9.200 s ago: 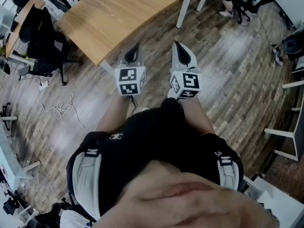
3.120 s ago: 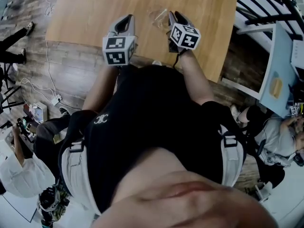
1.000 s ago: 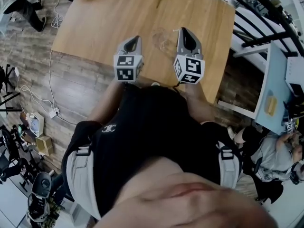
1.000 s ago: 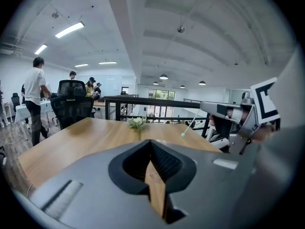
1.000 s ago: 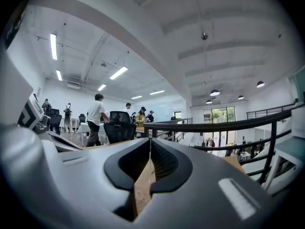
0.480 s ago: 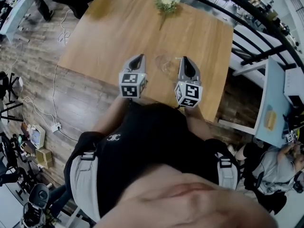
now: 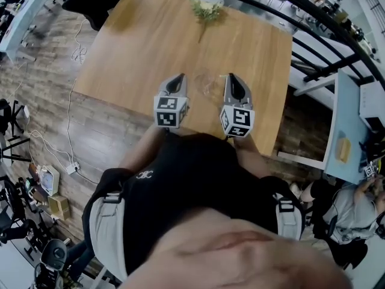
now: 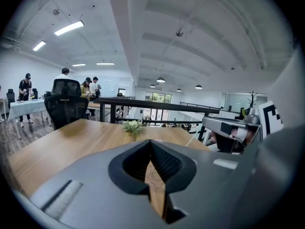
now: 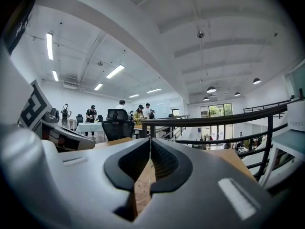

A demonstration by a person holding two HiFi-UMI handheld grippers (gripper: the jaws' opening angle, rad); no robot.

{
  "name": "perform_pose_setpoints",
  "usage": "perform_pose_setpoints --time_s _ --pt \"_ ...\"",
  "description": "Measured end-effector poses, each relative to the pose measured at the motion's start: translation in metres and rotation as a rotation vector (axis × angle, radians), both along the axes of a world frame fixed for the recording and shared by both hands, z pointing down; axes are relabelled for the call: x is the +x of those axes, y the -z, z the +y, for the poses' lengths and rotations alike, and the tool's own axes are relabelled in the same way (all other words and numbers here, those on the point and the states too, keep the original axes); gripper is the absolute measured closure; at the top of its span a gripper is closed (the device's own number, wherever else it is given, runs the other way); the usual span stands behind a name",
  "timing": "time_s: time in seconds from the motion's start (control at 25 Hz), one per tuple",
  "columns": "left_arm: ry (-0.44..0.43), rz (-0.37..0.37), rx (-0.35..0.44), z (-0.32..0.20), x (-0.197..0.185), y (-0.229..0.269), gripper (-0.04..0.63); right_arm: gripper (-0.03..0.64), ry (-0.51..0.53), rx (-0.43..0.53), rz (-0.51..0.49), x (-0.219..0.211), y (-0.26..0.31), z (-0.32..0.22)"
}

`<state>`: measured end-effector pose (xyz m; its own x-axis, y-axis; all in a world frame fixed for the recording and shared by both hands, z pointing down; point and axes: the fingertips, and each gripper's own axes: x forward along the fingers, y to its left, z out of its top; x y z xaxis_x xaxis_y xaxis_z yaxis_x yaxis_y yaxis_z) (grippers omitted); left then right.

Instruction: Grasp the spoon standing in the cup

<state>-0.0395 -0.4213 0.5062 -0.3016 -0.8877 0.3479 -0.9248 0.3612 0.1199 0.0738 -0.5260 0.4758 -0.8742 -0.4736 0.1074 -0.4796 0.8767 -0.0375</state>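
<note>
Head view: glass cup (image 7: 204, 84) on table (image 7: 132, 47), at 9 o'clock of right gripper (image 7: 231, 78) and 3 o'clock of left gripper (image 7: 179, 78). Both closed, empty. Spoon too faint to see.

No readable text, labels or numbers

Bright, even light from ceiling strips (image 8: 69, 27) (fisheye bending, dark corners)

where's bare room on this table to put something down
Bare wood: the table left of the plant, down to the near edge, and the far right corner. Crowded near the front: the cup sits between left gripper and right gripper.
</note>
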Motion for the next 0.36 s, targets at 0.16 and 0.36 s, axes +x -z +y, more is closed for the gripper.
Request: perform_pose_setpoints --time_s 0.16,0.36 --pt "-0.014 0.0 -0.003 -0.0043 0.0033 -0.0018 0.583 0.611 0.005 -0.012 0.006 0.0009 -0.0021 -0.0007" --pt "-0.02 -0.001 -0.01 -0.0057 0.0039 -0.0052 0.584 0.611 0.013 -0.014 0.009 0.0001 -0.0057 -0.0002"
